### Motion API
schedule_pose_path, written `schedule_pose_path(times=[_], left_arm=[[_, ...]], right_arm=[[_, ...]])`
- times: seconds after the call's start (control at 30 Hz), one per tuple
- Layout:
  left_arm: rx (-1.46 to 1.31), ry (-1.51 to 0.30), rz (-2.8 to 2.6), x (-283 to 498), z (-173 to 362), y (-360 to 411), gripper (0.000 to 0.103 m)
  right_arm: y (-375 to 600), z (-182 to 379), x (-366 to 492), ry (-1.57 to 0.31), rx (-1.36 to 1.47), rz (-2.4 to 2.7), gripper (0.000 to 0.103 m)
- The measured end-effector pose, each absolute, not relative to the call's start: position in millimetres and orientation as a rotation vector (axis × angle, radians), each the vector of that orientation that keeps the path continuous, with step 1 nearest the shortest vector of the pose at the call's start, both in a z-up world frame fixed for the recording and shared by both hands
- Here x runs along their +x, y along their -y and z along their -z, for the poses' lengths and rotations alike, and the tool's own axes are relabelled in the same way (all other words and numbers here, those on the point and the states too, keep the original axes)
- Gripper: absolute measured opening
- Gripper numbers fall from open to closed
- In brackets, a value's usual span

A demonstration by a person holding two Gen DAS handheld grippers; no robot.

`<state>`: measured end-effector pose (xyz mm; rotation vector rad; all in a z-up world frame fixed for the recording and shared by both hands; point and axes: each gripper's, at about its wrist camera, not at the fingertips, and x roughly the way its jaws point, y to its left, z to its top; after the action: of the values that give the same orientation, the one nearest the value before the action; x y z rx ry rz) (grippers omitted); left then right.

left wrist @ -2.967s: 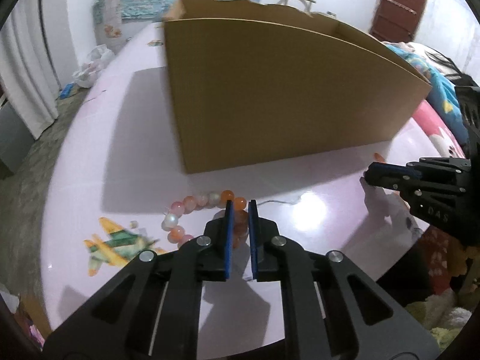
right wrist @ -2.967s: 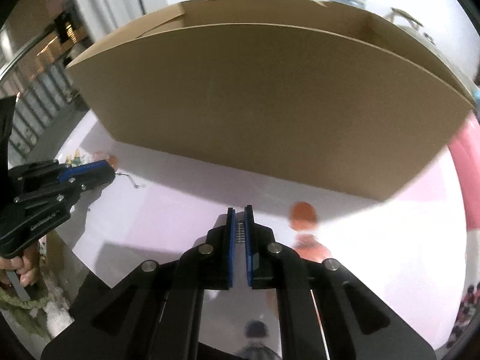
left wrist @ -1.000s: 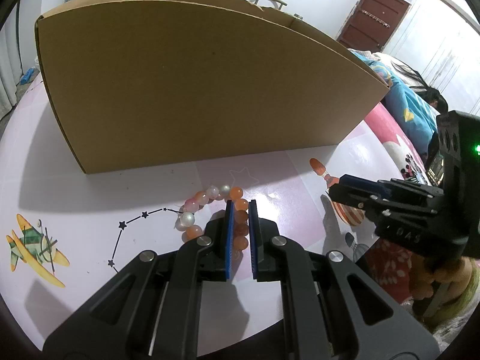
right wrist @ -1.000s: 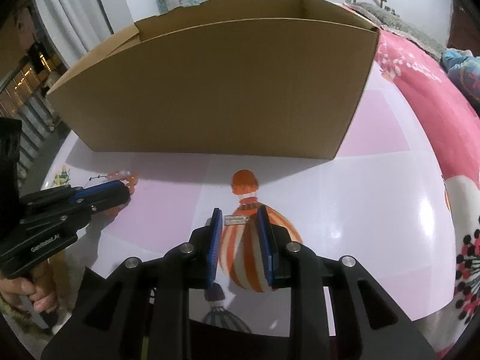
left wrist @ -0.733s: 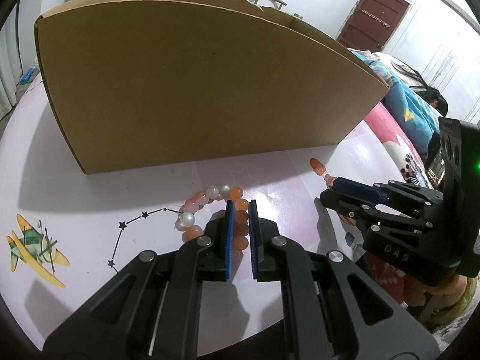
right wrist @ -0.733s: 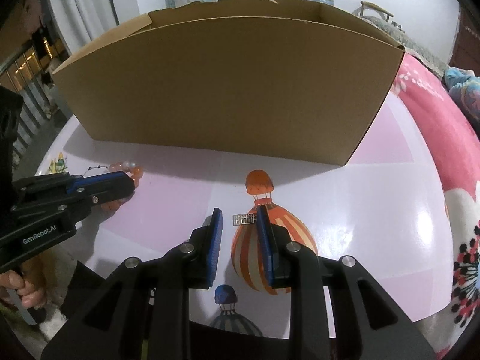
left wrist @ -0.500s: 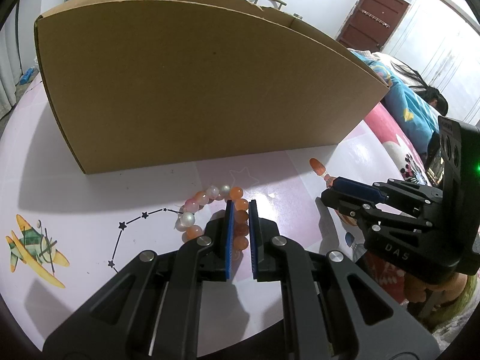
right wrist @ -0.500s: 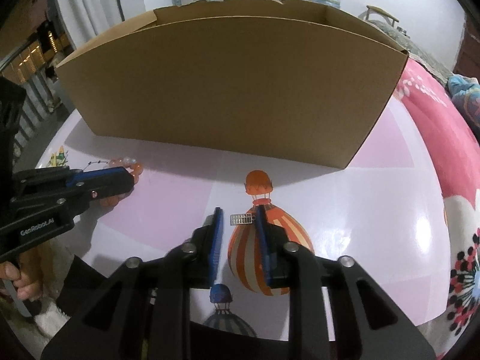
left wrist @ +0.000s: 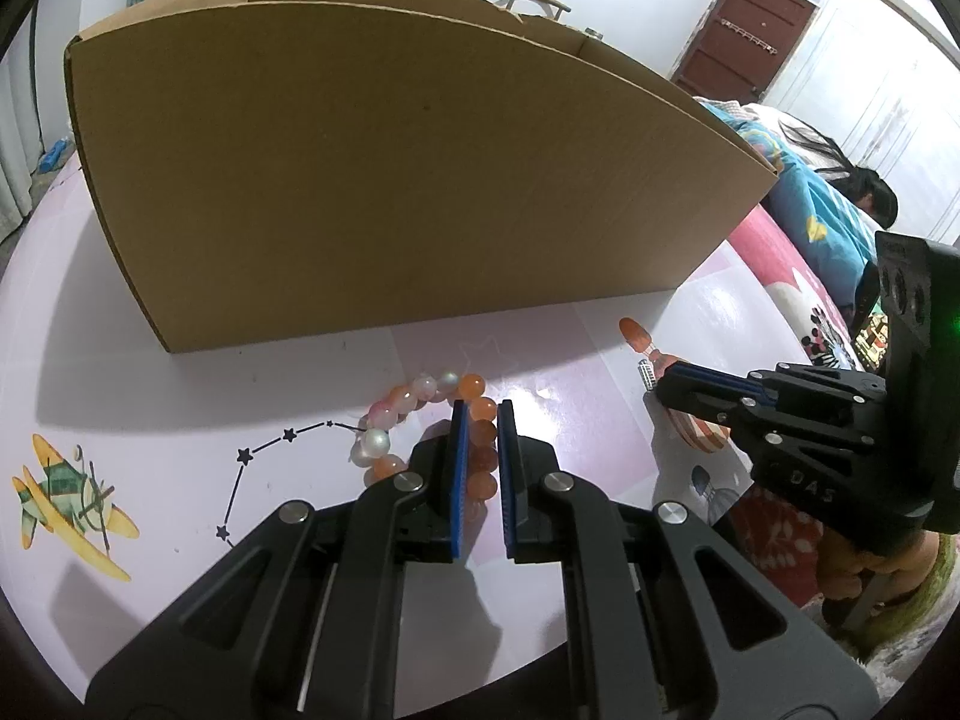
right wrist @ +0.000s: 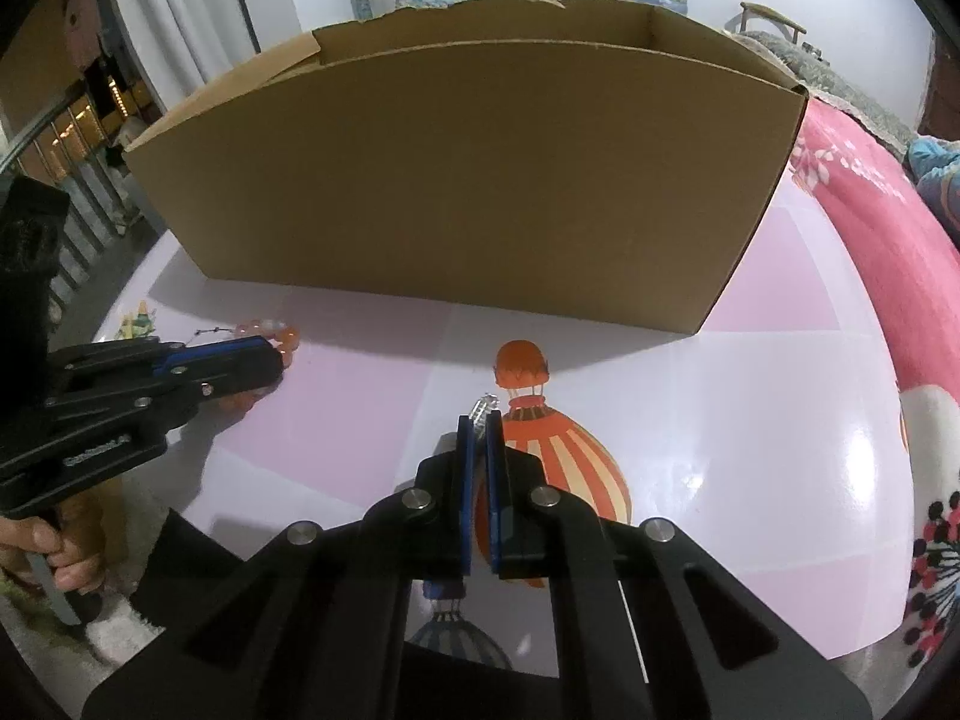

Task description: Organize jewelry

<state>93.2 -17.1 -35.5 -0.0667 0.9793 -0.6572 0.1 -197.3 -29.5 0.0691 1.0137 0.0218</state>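
A: What is the left gripper (left wrist: pixel 478 414) doing?

B: Its blue pads are clamped on a bead bracelet (left wrist: pixel 420 426), a ring of orange, pink and pearly beads lying on the pink table (left wrist: pixel 180 390). The nearer side of the ring sits between the pads; the rest curls off to the left, just in front of the cardboard box (left wrist: pixel 390 180).

A: And the right gripper (right wrist: pixel 478 420)?

B: Its jaws have just been closing, and they are now pinched together on a small silver piece (right wrist: pixel 483 407), ridged like a clasp or a tiny charm. It pokes out past the fingertips, over the printed orange striped balloon (right wrist: pixel 552 468). What exactly it is, I cannot tell.

A: Where is the box from that side?

B: Straight ahead, open at the top, standing on the table behind both grippers. Its inside is hidden from here.

A: Are the two grippers close?

B: Near, but apart. In the right view the left gripper sits off to the left, with a hand (right wrist: pixel 54 552) on its handle.
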Motion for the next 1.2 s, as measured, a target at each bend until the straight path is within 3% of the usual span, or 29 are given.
schedule_pose_path(times=[0.13, 0.2, 1.2], left_arm=[[-0.068, -0.979, 0.657, 93, 36, 17, 0.009], [-0.069, -0.98, 0.657, 93, 35, 17, 0.009], [-0.09, -0.981, 0.675, 100, 36, 8, 0.01]], right_arm=[[199, 26, 0, -1.009, 0.059, -0.042, 0.01], [201, 25, 2, -1.009, 0.042, -0.036, 0.02], [195, 30, 24, -1.089, 0.015, -0.008, 0.02]])
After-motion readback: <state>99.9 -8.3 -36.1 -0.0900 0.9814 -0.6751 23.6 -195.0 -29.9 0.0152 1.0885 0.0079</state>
